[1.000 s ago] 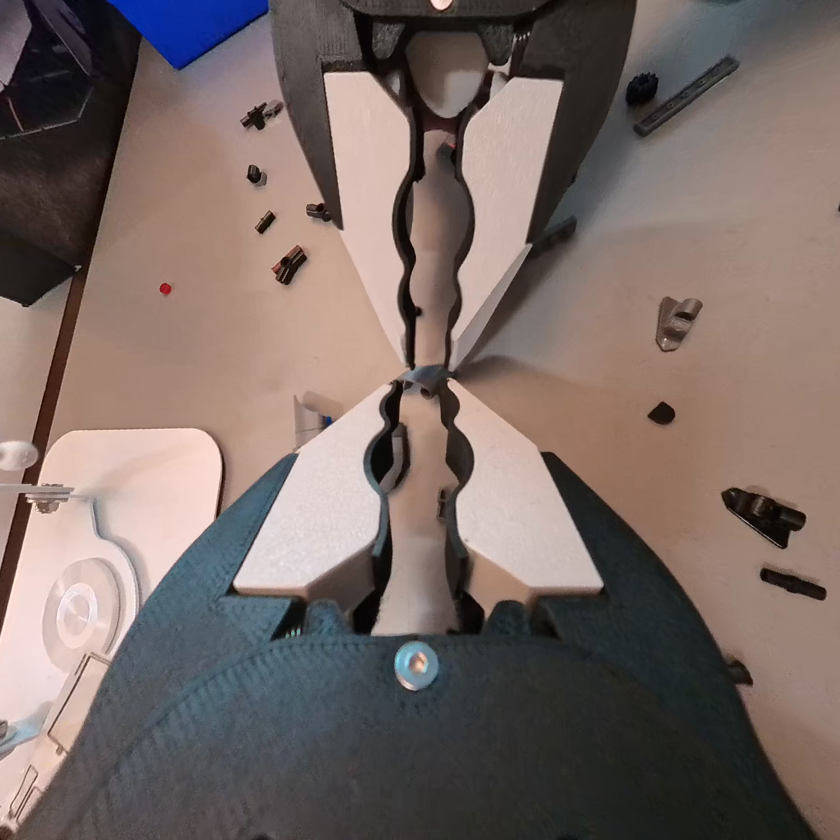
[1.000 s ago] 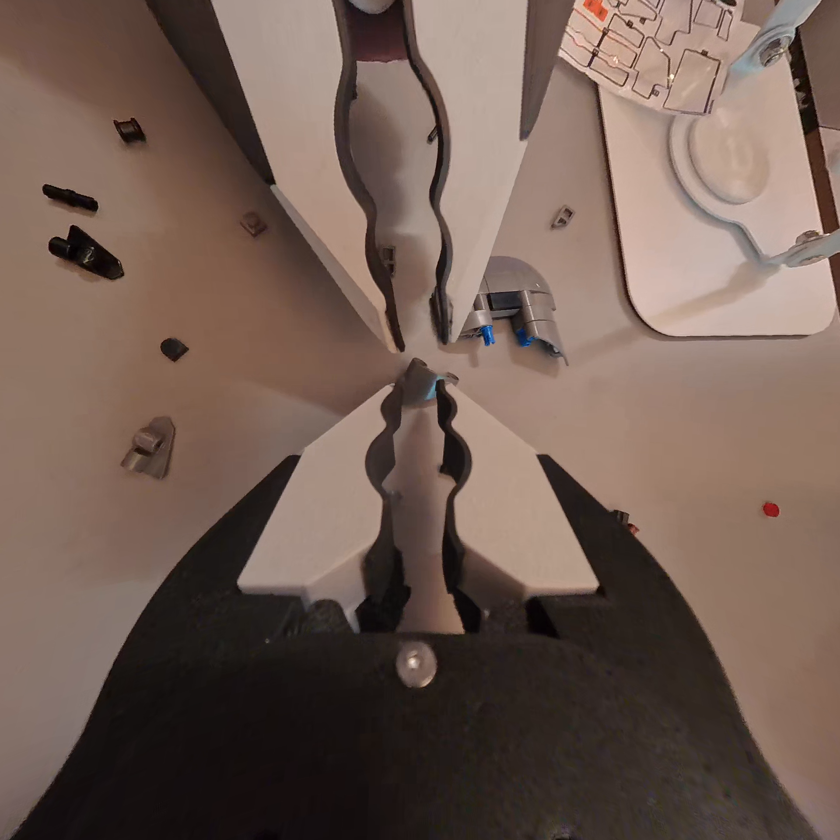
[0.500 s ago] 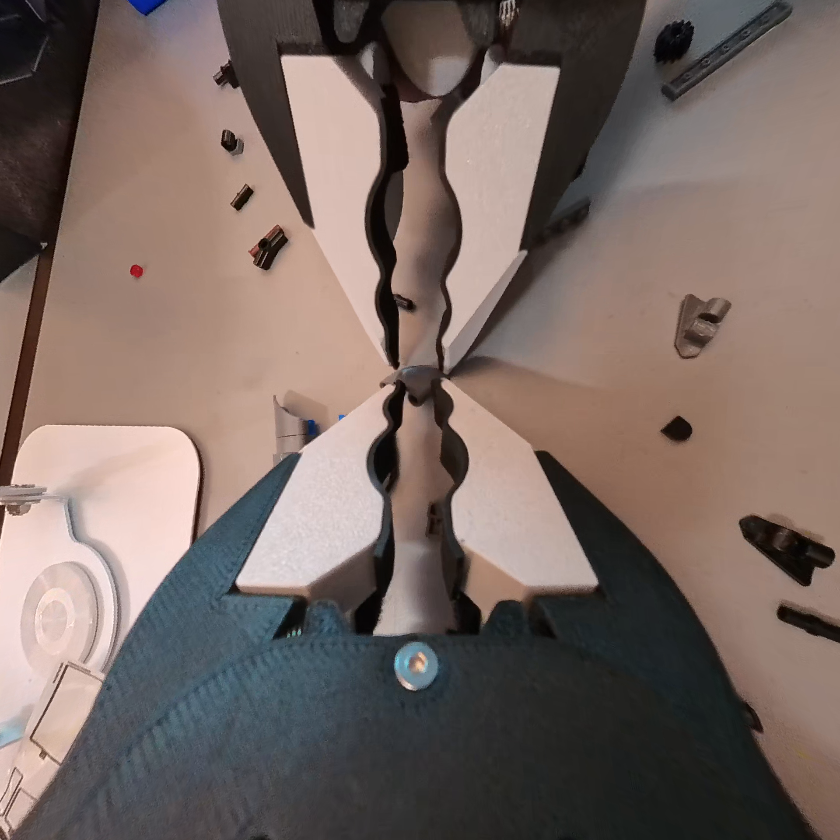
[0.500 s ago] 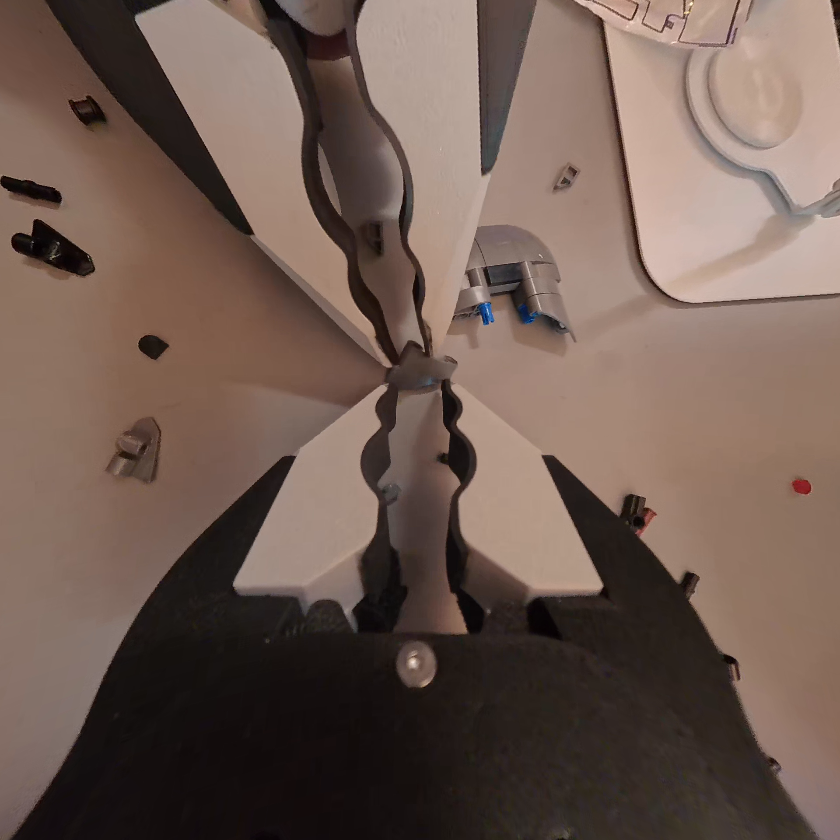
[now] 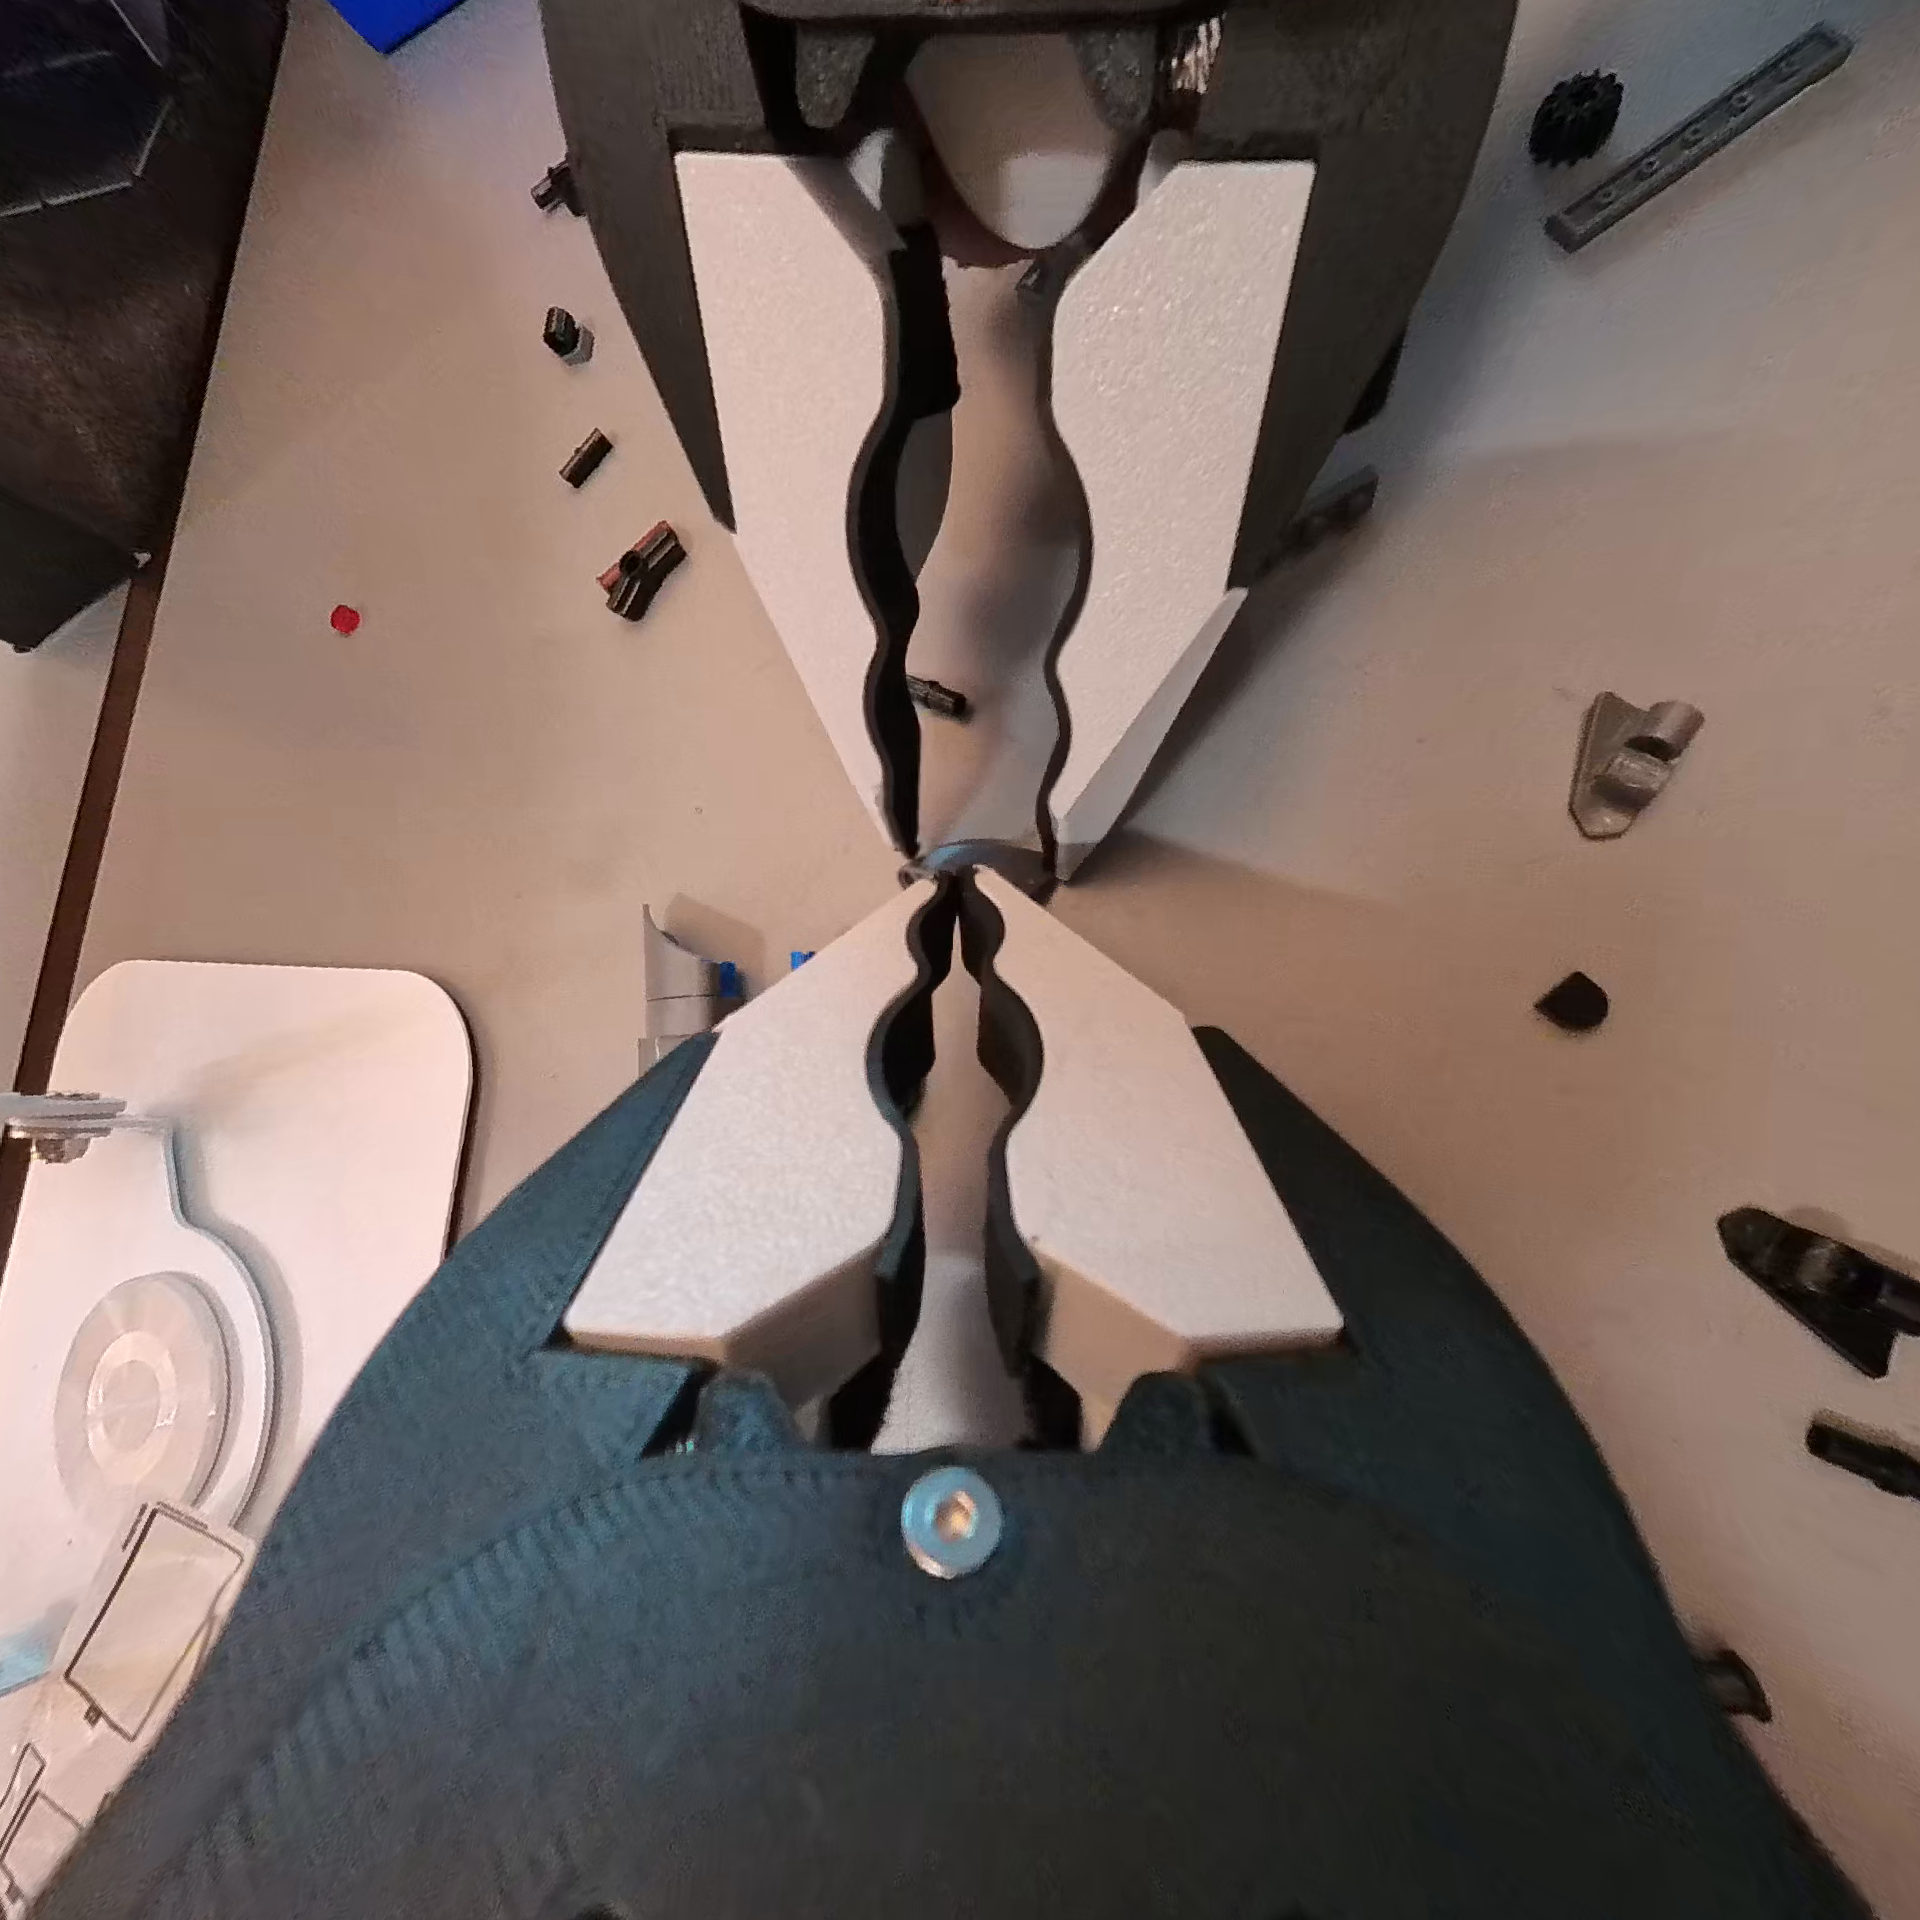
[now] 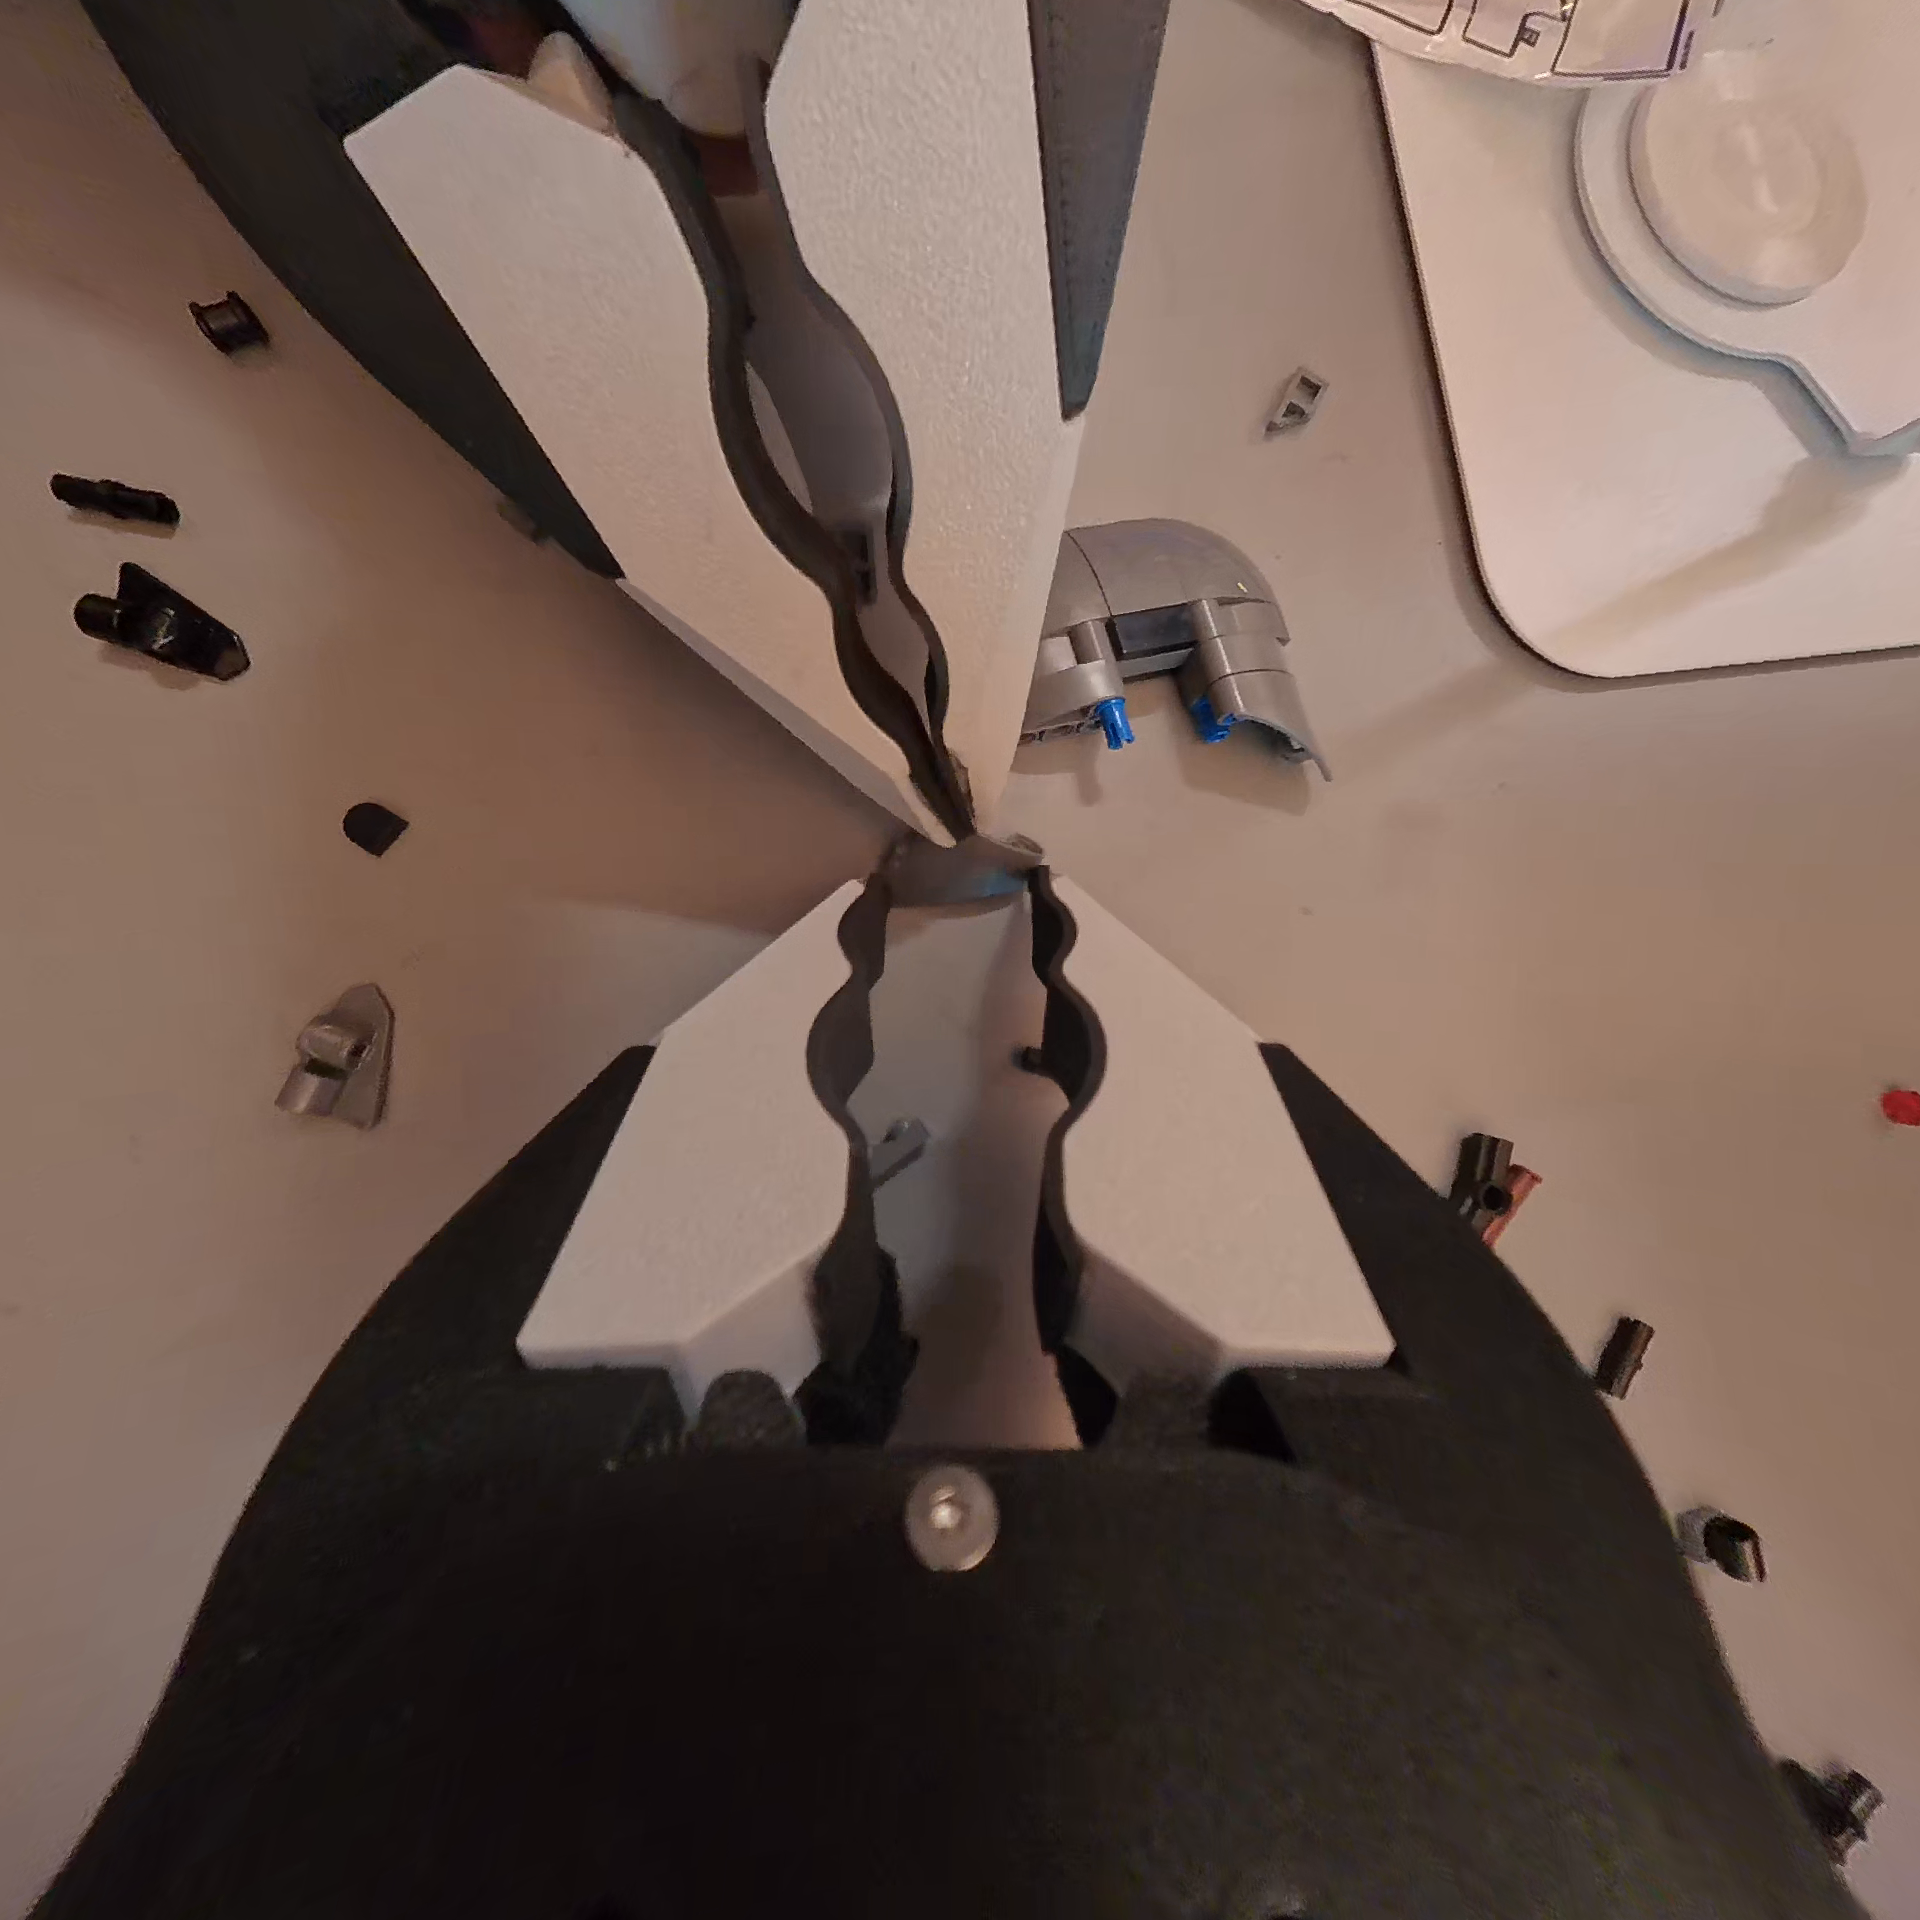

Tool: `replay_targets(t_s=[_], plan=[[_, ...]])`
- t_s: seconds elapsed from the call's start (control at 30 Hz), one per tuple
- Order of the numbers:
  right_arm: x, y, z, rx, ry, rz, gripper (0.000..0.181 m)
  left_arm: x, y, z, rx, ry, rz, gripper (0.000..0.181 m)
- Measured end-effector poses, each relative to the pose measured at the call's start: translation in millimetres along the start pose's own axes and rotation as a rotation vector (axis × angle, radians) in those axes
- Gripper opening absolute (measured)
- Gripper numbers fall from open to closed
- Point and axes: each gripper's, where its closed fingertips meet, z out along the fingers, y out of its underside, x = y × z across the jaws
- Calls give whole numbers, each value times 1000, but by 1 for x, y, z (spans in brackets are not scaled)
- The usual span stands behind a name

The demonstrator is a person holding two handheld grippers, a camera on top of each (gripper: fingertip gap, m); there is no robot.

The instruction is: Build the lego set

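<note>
Table (image 5: 1351,644): beige, strewn with loose parts.
Left gripper (image 5: 948,881): pinched on grey piece (image 6: 951,878).
Right gripper (image 6: 951,883): clamps the same piece.
Tip: hold steady, press squarely, avoid twisting.

Opposed close wrist views, downward

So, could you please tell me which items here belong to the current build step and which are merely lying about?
In use:
- left gripper, shut on small curved grey Lego piece
- right gripper, gripping it too

Lying about:
- grey curved subassembly with blue pins
- silver wedge piece
- black wedge piece
- white board
</note>
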Motion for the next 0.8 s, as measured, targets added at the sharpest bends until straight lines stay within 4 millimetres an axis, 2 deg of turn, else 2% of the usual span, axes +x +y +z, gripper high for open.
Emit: replay_targets(t_s=[0.2, 0.27, 0.57, 0.63, 0.8], plan=[[-3, -4, 2, 13, -14, 25, 29, -3, 3, 1, -29, -18, -10, 0], [-3, -5, 3, 16, -13, 26, 23, -1, 4, 2, -33, -19, 4, 0], [0, -6, 0, 20, 7, 1, 23, -2, 5, 0, -27, -2, -10, 0], [0, -9, -2, 36, 16, -13, 15, -3, 4, -1, -16, 1, -32, 0], [-2, -10, -4, 39, 15, -37, 13, -5, 4, -4, 0, 17, -67, 4]])
